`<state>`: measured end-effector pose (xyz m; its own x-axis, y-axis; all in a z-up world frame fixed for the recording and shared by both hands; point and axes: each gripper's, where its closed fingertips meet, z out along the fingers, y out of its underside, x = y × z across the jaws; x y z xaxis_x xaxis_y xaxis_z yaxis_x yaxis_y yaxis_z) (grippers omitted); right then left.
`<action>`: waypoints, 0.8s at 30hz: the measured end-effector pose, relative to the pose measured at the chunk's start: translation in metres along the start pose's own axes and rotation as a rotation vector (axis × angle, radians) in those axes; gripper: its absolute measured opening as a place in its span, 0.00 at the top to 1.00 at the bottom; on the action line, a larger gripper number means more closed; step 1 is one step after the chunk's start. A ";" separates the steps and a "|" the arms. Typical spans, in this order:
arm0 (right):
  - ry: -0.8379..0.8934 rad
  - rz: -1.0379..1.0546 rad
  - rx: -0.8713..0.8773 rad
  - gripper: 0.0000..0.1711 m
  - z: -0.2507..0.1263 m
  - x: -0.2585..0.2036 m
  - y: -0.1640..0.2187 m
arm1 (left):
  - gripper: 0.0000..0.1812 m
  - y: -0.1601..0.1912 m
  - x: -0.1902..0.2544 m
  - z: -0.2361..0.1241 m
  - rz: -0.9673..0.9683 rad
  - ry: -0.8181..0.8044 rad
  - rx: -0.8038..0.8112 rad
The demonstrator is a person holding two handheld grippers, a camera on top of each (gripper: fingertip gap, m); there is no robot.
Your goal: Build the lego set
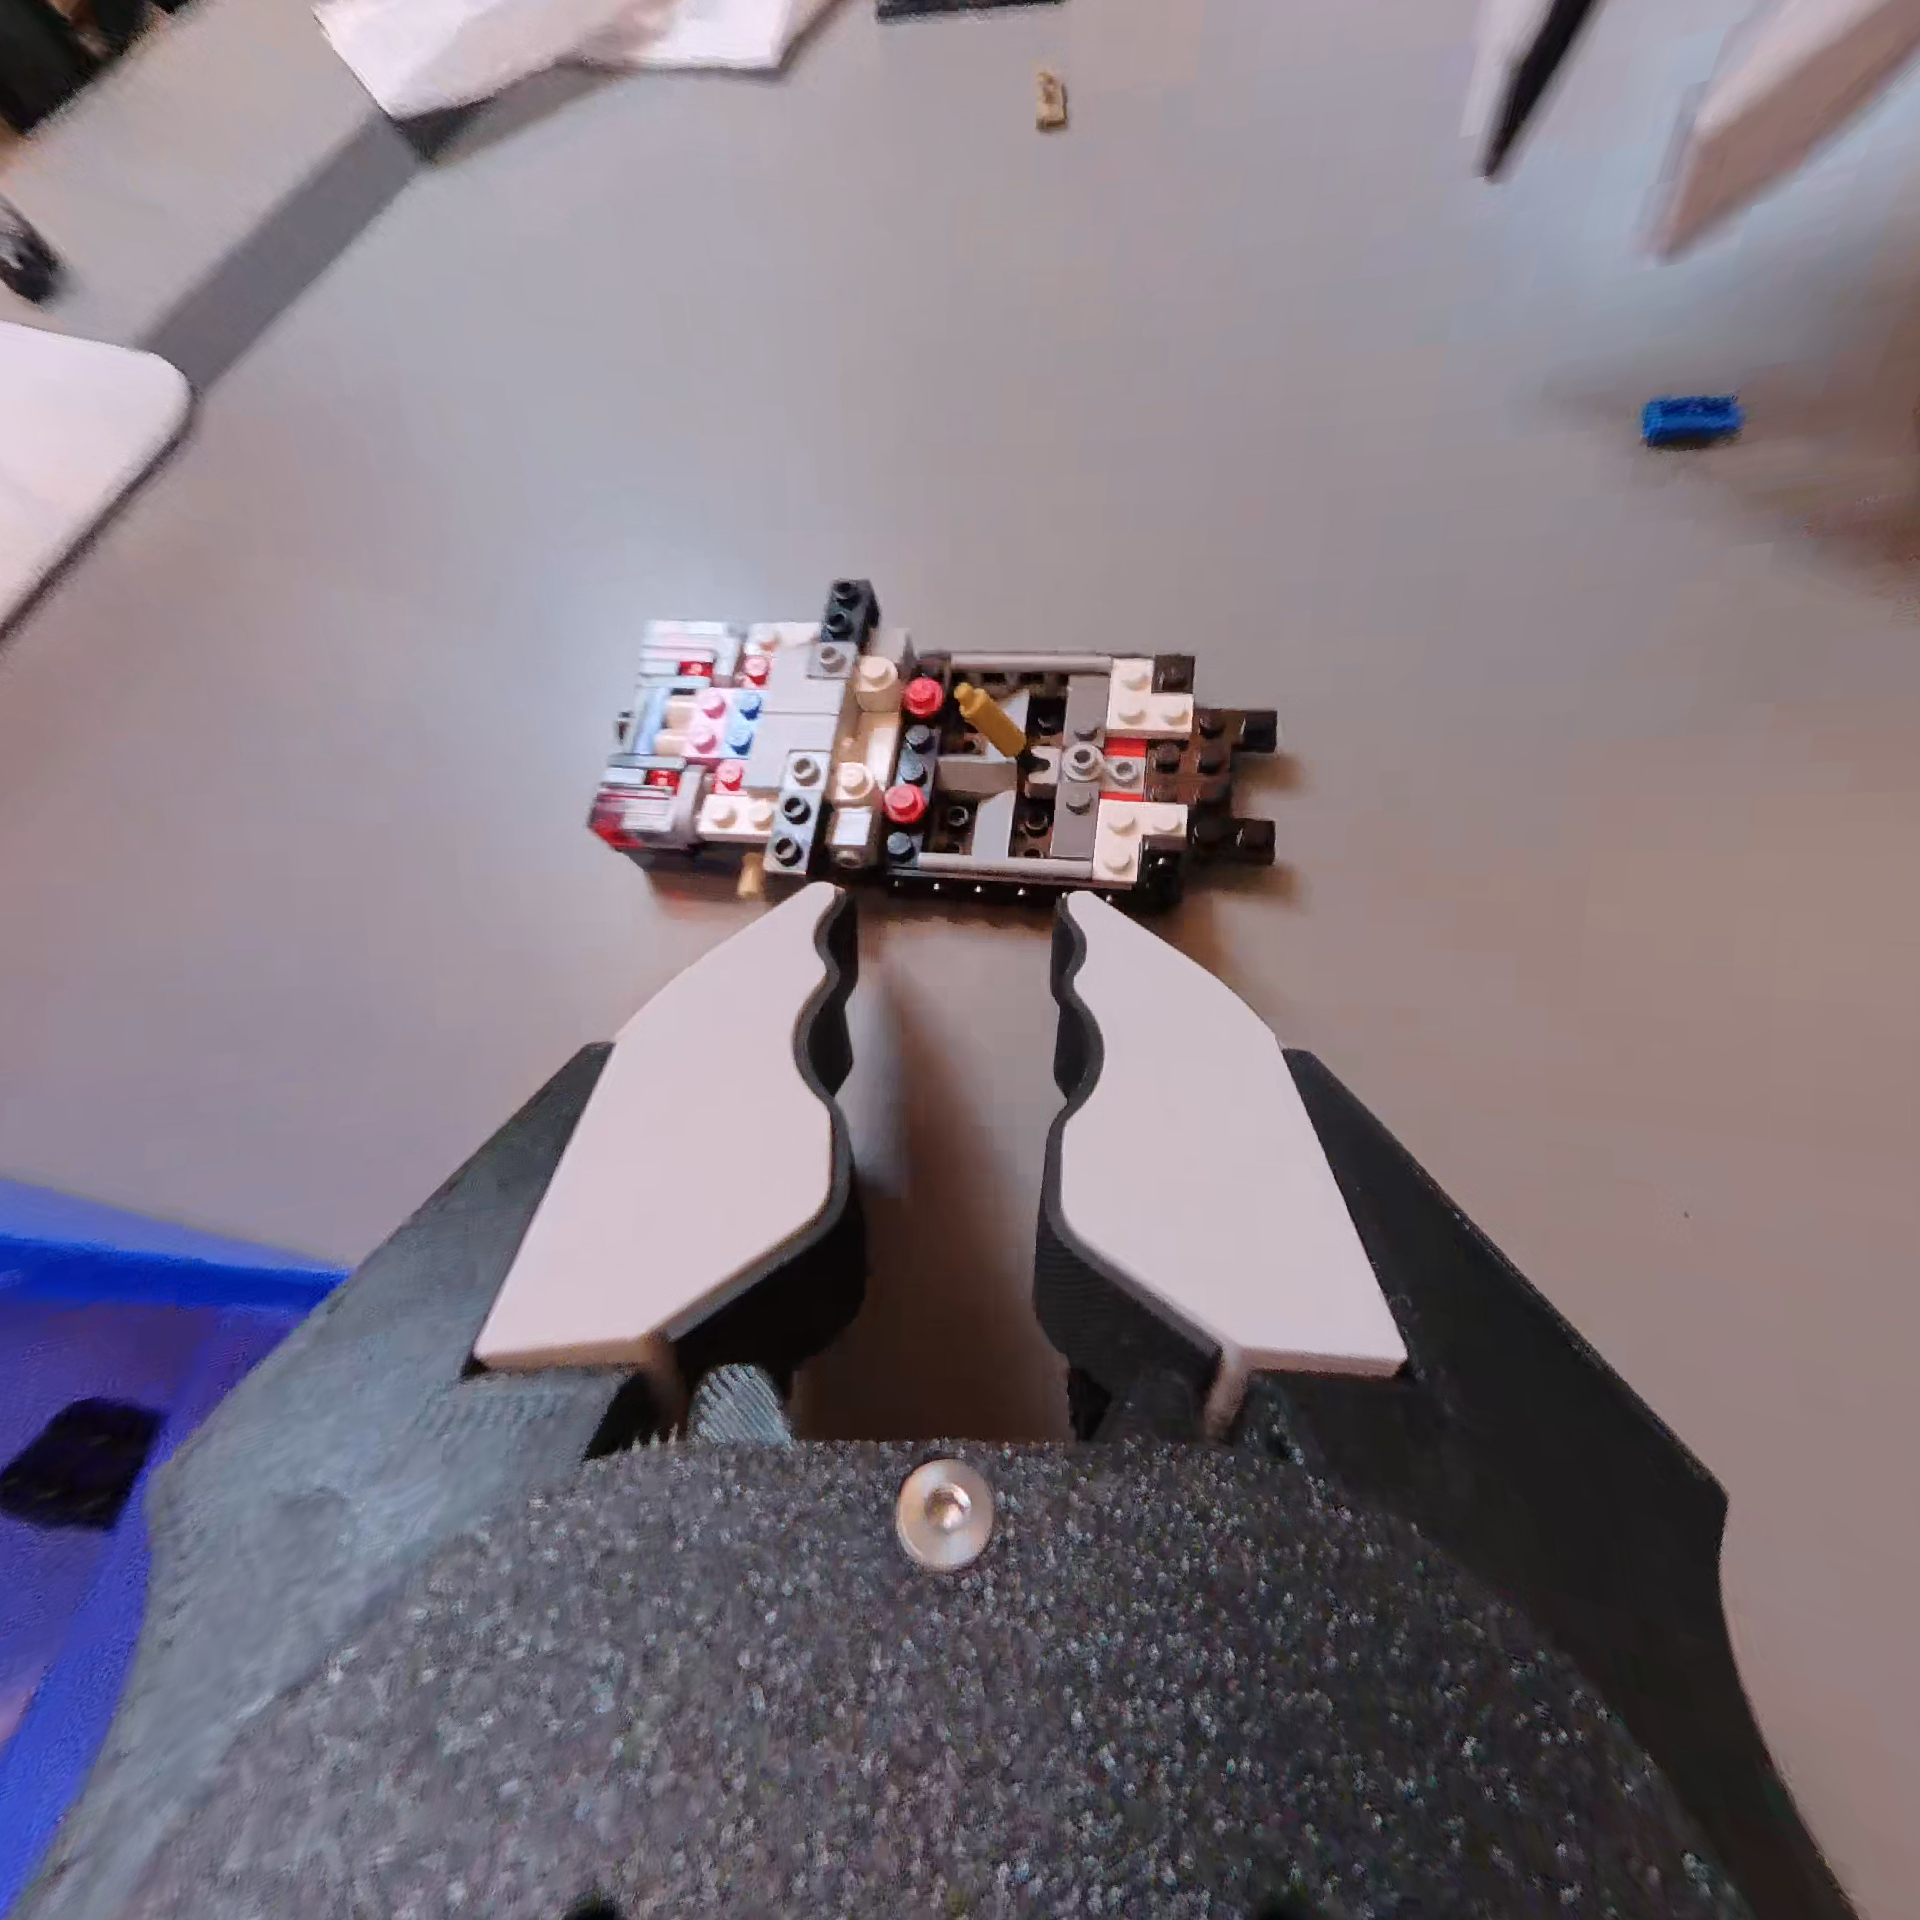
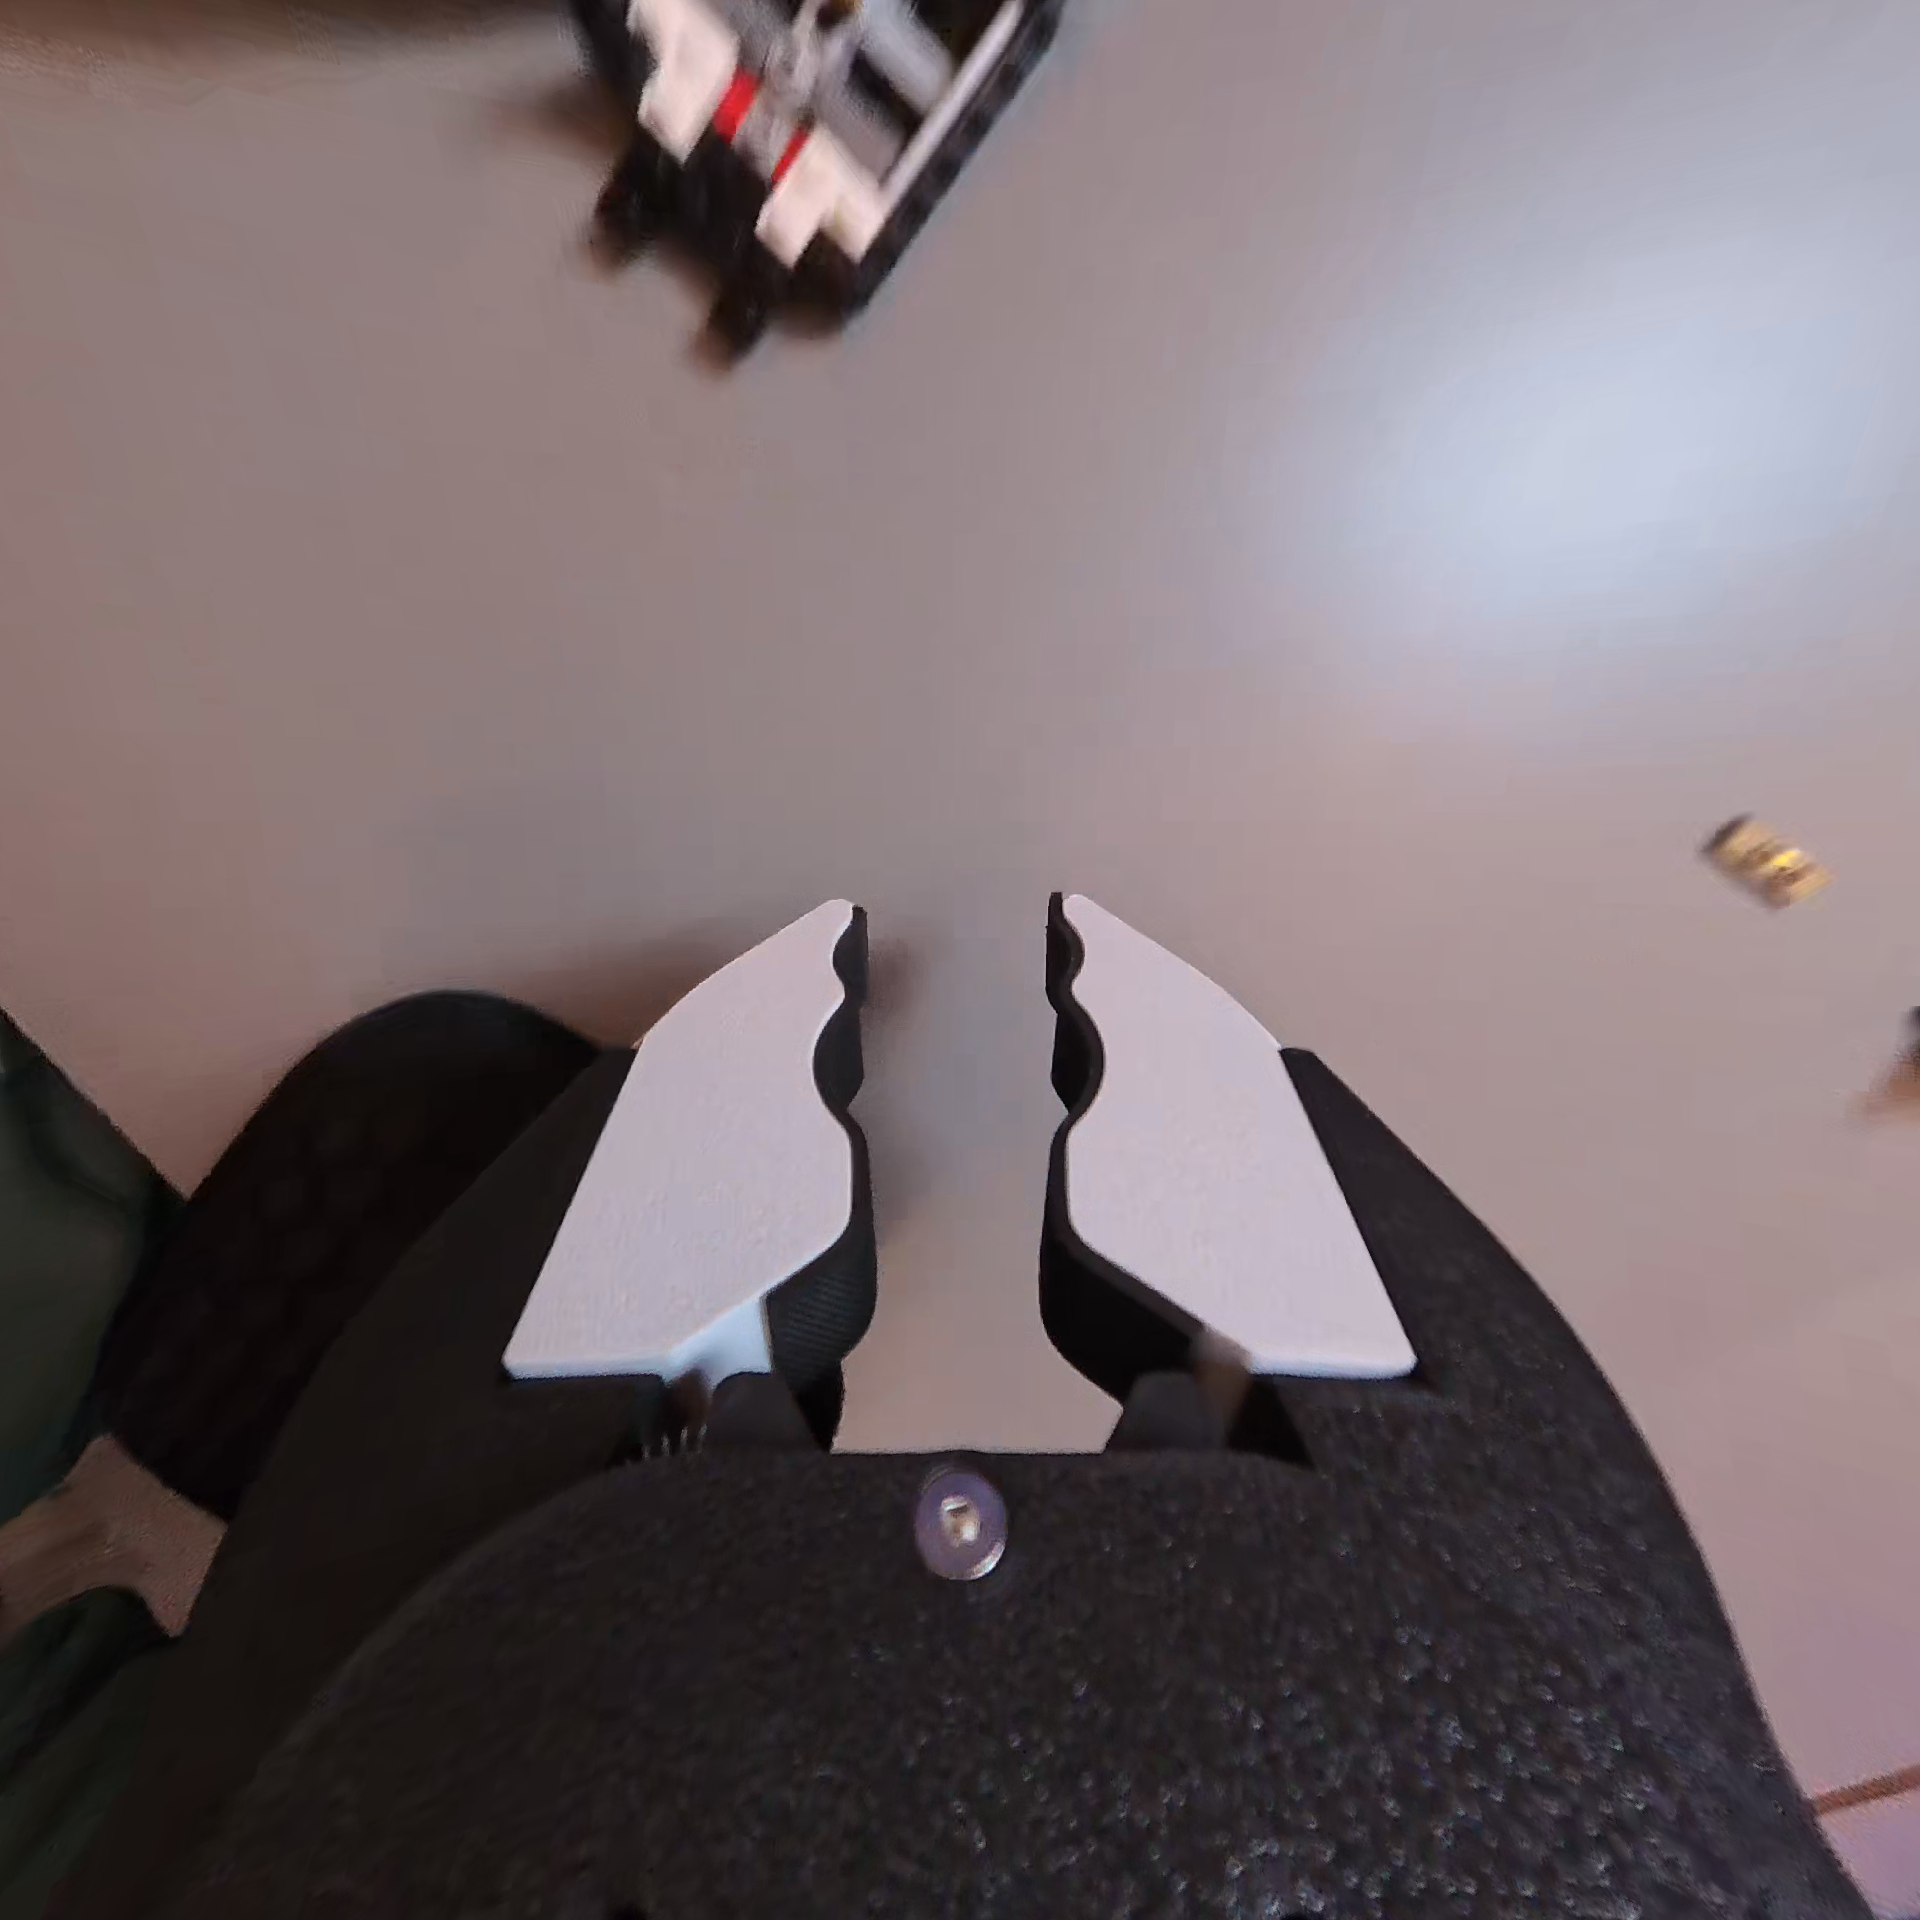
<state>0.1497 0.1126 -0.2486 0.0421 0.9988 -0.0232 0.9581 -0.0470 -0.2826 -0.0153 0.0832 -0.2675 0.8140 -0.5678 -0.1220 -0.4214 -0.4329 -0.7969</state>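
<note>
A flat brick model of black, grey, white, red and pink pieces lies on the grey table, with a tan peg leaning in its middle. My left gripper is open and empty, its tips just short of the model's near edge. In the right wrist view the model's black and white end shows blurred at the top. My right gripper is open and empty over bare table, well short of the model.
A loose blue brick lies at the right and a small tan piece at the back. White paper lies at the back left. A blue bin stands at the lower left. A small yellowish piece lies right of the right gripper. The gap from one gripper's tips to the other's is roughly 15 centimetres. To reach the loose blue brick in a straight line is about 4 centimetres for my right fingers, about 15 centimetres for my left.
</note>
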 end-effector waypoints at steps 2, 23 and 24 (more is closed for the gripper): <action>-0.022 0.040 -0.007 0.81 0.005 -0.018 0.017 | 0.83 -0.011 -0.004 -0.006 0.011 -0.025 0.060; 0.122 -0.609 0.597 0.96 -0.027 -0.068 -0.179 | 0.94 -0.074 0.008 -0.078 -0.340 0.448 0.499; 0.156 -0.632 0.600 0.96 -0.032 -0.066 -0.187 | 0.93 -0.075 0.000 -0.082 -0.376 0.449 0.514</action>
<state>-0.0234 0.0555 -0.1638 -0.3646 0.8281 0.4259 0.5072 0.5601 -0.6550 -0.0168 0.0586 -0.1598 0.5796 -0.7238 0.3743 0.1780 -0.3358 -0.9250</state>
